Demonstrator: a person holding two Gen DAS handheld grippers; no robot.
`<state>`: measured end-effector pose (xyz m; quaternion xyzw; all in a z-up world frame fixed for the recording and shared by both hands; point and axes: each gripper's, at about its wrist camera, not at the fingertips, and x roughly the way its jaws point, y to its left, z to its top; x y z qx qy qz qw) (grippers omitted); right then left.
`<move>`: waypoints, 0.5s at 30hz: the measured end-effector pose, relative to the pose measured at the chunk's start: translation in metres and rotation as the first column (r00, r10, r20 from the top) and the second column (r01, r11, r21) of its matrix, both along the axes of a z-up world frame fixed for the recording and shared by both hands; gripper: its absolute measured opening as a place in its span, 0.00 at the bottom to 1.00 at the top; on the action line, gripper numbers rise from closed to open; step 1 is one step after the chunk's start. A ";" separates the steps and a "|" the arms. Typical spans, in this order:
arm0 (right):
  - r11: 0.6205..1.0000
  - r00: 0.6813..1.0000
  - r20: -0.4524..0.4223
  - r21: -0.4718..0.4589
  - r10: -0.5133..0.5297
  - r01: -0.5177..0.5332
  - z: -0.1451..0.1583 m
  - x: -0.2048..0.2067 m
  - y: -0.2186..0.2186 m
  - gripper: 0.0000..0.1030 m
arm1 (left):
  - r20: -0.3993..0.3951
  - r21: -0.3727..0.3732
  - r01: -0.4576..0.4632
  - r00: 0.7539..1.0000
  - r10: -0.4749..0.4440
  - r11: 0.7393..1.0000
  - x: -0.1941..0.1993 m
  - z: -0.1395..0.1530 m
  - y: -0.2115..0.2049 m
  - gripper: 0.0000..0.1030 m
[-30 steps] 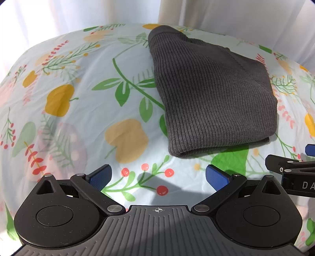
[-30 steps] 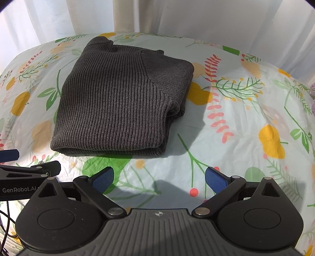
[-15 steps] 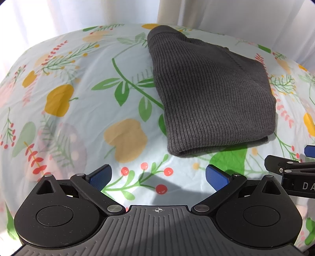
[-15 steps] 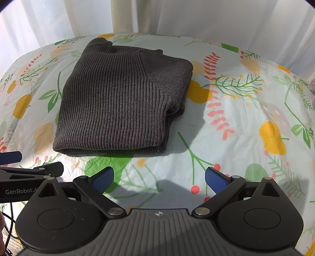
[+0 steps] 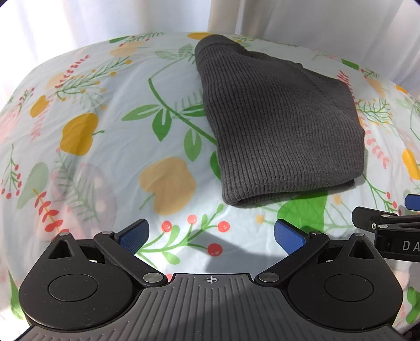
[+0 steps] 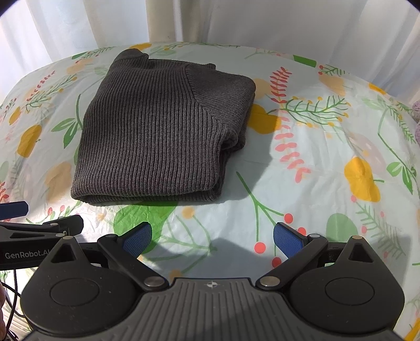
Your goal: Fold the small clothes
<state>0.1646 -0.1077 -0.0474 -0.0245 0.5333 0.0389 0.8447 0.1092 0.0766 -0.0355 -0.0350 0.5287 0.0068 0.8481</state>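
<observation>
A dark grey ribbed knit garment [image 5: 278, 126] lies folded into a compact stack on the floral tablecloth [image 5: 110, 147]; it also shows in the right wrist view [image 6: 160, 133]. My left gripper [image 5: 211, 234] is open and empty, hovering near the table's front, just short of the garment's near left corner. My right gripper [image 6: 212, 237] is open and empty, hovering in front of the garment's near right edge. Each gripper shows at the edge of the other's view: the right one [image 5: 388, 225] and the left one [image 6: 39, 228].
White curtains [image 6: 236, 21] hang behind the table. The tablecloth's far edge curves just past the garment. A purple knitted item [image 6: 416, 118] peeks in at the right edge of the right wrist view.
Both grippers have drawn back slightly from the folded garment, which lies unmoved. Both stay open.
</observation>
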 end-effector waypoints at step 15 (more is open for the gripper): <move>1.000 1.000 0.002 0.012 -0.013 0.013 0.003 -0.001 -0.001 0.96 | -0.003 -0.005 0.012 1.000 -0.012 1.000 -0.001 0.002 -0.001 1.00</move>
